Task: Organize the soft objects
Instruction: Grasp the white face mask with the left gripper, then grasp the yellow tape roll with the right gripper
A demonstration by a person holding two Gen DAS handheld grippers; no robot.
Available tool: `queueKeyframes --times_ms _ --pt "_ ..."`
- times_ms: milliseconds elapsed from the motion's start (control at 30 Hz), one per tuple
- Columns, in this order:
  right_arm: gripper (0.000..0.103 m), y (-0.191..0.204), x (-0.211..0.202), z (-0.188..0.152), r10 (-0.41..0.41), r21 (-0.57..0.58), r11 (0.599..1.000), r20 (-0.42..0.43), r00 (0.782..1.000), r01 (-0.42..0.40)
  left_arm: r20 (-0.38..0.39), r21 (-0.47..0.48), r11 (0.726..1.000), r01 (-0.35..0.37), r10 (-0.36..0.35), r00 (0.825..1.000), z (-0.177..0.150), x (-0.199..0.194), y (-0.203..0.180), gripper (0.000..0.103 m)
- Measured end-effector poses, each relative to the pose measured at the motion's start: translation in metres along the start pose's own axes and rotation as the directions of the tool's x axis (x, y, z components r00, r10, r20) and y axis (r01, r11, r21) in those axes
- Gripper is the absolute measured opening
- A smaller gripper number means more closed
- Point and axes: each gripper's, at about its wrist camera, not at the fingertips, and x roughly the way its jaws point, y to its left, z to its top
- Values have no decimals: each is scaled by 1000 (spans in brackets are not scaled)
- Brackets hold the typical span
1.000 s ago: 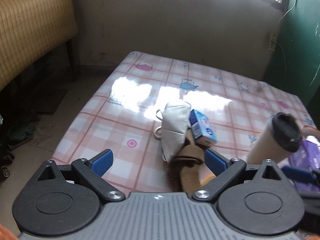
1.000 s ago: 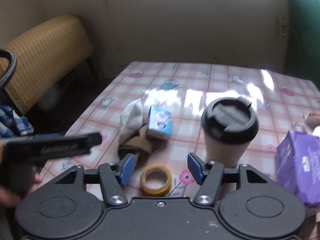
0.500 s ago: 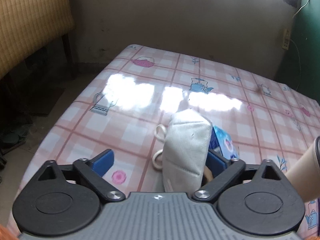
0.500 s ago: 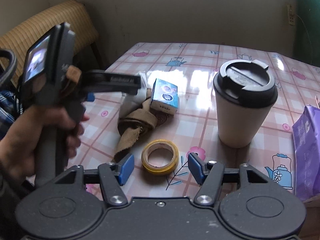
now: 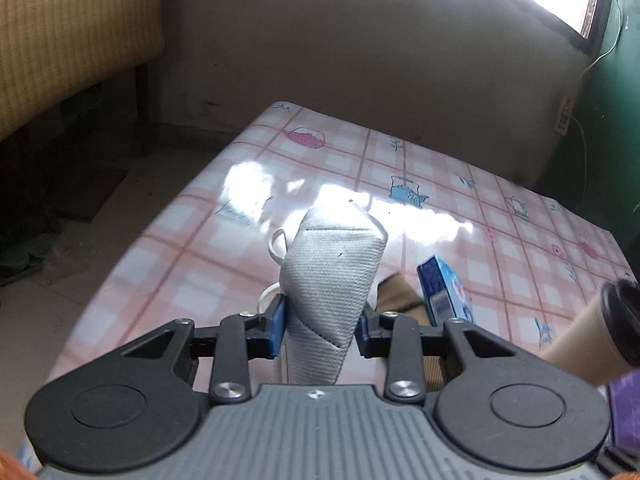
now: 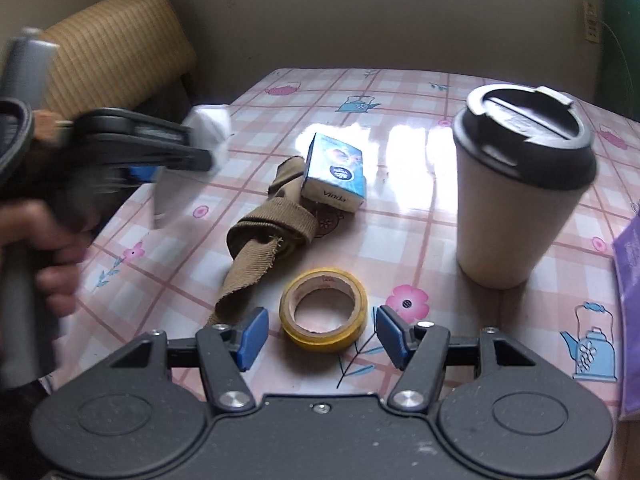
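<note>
My left gripper (image 5: 320,330) is shut on a folded grey-white face mask (image 5: 332,280) and holds it above the table; it shows blurred at the left of the right wrist view (image 6: 208,132). A tan strap (image 6: 268,232) lies knotted on the pink checked tablecloth (image 6: 400,80), with its end by my right gripper's left finger. My right gripper (image 6: 318,338) is open and empty, low over the table with a yellow tape roll (image 6: 323,312) between its fingers.
A small blue box (image 6: 336,174) rests against the strap. A paper cup with a black lid (image 6: 520,176) stands at the right. A purple packet (image 6: 628,300) lies at the right edge. A woven chair (image 6: 116,44) stands behind left.
My left gripper has shut on the face mask and lifted it off the table, uncovering the strap. The right gripper has come lower and closer to the tape roll.
</note>
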Motion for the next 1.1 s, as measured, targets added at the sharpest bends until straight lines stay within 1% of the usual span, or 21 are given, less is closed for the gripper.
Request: queueKeyframes --times_ms 67,200,233,300,333,367,433,533,600,767,867,1000,1100 --pt "77 2 9 -1 -8 -10 1000 -16 1000 8 4 6 1000 -11 11 1000 -8 -13 2 35" --pt "79 2 27 -1 -25 0 1000 -39 999 25 -6 3 1000 -20 20 1000 -25 -29 10 36" --pt "82 3 30 -1 -25 -3 1000 -27 999 25 -9 5 1000 -28 28 1000 -27 -29 10 36" --pt "83 6 36 0 -41 -31 999 -12 999 40 -17 2 1000 -29 29 999 -32 -31 12 36" --pt "79 8 37 0 -50 -46 998 -5 999 50 -23 -4 1000 -31 31 999 -34 -33 13 36" --pt "72 10 37 0 -70 -60 996 5 998 70 -26 -6 999 -31 31 999 -33 -33 14 36" --pt "72 11 35 -1 -72 -55 996 1 997 72 -28 -1 1000 -27 27 999 -35 -36 11 36" --pt "71 9 24 -1 -84 -37 996 13 996 85 -31 2 1000 -24 24 999 -34 -34 5 36" --pt "71 6 12 5 -68 -26 997 27 997 69 -29 11 1000 -22 22 999 -32 -36 1 36" --pt "71 5 -26 32 -48 -7 999 81 996 48 -7 25 1000 -15 15 1000 -24 -47 -13 35" --pt "72 5 -46 47 -17 14 1000 101 995 16 4 36 999 -18 18 1000 -16 -55 -22 35" --pt "72 9 -66 60 -21 -5 1000 125 992 22 15 49 999 -18 18 1000 -1 -62 -32 35" --pt "72 10 -76 70 -12 5 1000 133 991 12 19 56 998 -23 22 1000 7 -64 -39 35"
